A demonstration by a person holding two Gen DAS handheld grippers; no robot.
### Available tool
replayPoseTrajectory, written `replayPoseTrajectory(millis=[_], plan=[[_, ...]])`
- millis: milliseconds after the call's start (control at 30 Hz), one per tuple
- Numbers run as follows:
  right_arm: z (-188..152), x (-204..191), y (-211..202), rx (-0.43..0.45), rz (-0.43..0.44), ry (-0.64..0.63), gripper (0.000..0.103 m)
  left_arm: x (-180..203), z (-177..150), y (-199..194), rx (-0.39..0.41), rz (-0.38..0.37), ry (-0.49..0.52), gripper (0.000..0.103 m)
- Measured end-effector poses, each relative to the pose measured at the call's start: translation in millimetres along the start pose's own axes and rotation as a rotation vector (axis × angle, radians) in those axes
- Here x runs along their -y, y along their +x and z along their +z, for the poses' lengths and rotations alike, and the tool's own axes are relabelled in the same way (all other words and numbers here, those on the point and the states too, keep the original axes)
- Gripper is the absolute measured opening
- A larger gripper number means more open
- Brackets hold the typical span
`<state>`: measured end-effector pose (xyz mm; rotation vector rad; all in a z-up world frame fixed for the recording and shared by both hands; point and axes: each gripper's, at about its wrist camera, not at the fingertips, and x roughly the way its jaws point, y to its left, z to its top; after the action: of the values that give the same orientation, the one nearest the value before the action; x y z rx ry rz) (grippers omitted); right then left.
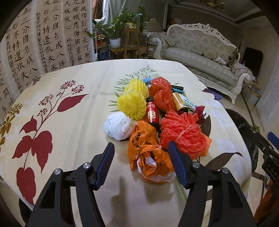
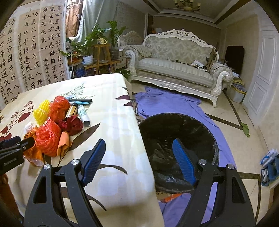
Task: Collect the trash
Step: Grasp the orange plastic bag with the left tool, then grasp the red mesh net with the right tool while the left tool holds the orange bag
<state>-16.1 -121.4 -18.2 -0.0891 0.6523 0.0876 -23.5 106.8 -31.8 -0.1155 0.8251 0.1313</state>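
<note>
A home living room

An ornate carved sofa, potted plants on a wooden stand, calligraphy sheets on the wall, a ceiling lamp, possibly a chandelier, and a flower-print cloth over the bench

The left wrist view looks forward and down over the desk from its near edge — the trash pile sits close ahead. The right wrist view faces the same way from farther right, over the desk's right edge and the bin. Both share the pile, the sofa and the calligraphy wall.
</note>
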Motion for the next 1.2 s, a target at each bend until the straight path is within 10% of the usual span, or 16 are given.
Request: replayPoseTrajectory(millis=[600,1200], plan=[[4.0,-26.1,-0.4,0.0,0.06,-0.044,0.077,-5.7,-2.8,-17.6,0.023,-0.077,0.016,0.043],[7.7,-136.4,-5.9,-0.004,0.281,-0.211,0.075,-85.8,-8.1,-32.7,0.07,0.094,-0.063,0.043]])
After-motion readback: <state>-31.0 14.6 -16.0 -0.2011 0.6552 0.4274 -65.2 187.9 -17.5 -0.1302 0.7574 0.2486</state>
